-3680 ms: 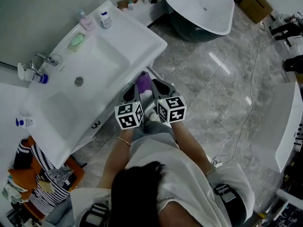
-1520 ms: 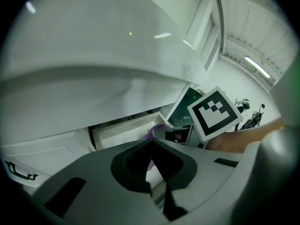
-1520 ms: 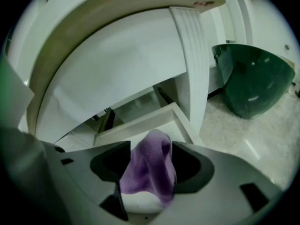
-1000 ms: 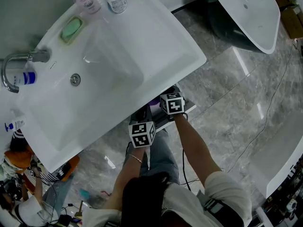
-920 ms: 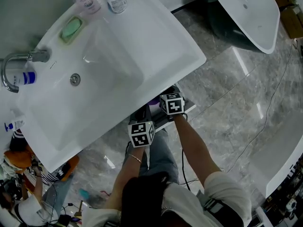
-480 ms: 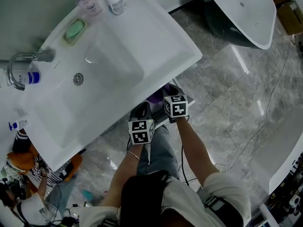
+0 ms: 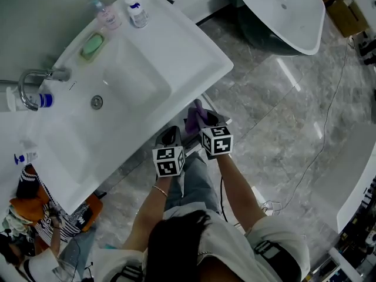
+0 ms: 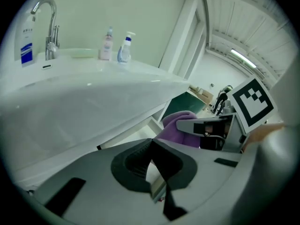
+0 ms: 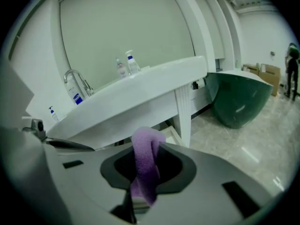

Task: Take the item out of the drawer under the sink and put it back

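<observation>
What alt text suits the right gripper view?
The right gripper, whose jaws have just been closing, pinches a purple cloth in front of a white sink with a faucet; a dark green bathtub stands at the right.

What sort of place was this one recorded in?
Probably a bathroom showroom rather than a home bathroom: a white wash basin with a chrome faucet, a freestanding bathtub on the open tiled floor, and cardboard boxes behind it.

Two grippers side by side, angled down.
Right gripper (image 7: 201, 120), jaws just closing, clamps a purple cloth (image 9: 144, 165); left gripper (image 7: 171, 136) has its jaws together, empty.
</observation>
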### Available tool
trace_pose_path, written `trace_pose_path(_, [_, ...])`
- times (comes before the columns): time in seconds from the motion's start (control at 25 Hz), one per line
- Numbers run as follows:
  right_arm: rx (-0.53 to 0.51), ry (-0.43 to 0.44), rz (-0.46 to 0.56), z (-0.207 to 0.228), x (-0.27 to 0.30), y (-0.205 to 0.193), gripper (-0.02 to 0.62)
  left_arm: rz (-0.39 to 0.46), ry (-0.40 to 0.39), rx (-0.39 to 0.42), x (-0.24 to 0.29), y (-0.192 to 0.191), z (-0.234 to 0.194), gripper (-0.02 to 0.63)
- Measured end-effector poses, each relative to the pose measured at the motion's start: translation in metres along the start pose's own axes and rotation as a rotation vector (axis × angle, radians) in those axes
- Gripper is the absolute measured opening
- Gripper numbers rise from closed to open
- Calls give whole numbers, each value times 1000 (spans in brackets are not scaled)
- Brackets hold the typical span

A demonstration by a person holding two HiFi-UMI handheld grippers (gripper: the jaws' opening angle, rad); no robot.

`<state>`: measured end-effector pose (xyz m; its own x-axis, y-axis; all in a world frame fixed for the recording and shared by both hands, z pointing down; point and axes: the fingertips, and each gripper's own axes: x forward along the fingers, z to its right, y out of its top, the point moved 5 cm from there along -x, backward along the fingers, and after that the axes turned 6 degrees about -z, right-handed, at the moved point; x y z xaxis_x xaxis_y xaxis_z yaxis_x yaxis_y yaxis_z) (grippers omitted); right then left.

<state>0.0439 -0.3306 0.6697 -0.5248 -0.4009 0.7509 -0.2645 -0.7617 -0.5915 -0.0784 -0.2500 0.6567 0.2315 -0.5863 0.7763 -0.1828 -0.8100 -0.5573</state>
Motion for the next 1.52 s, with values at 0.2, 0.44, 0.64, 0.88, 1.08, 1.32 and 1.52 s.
trace_pose_path(0.2, [-17, -8, 64, -11, -40, 14, 83, 22, -43, 26, -18, 8, 12, 3])
trace_pose_path(0.44, [7, -34, 117, -26, -88, 19, 83, 60, -96, 79, -45, 22, 28, 3])
trace_pose_path(0.64, [48, -13, 179, -43, -115, 30, 83, 83, -104, 130, -59, 30, 27, 3])
trace_pose_path(0.88, [-19, -34, 254, -62, -148, 47, 83, 147, -114, 155, -91, 48, 30, 3])
trace_pose_path(1.08, [-54, -43, 320, -76, -171, 60, 83, 214, -141, 186, -114, 67, 35, 3])
trace_pose_path(1.32, [-66, -56, 387, -92, -192, 71, 83, 293, -160, 179, -139, 80, 37, 3])
trace_pose_path(1.52, [-102, -81, 463, -105, -207, 75, 83, 386, -178, 191, -163, 96, 41, 3])
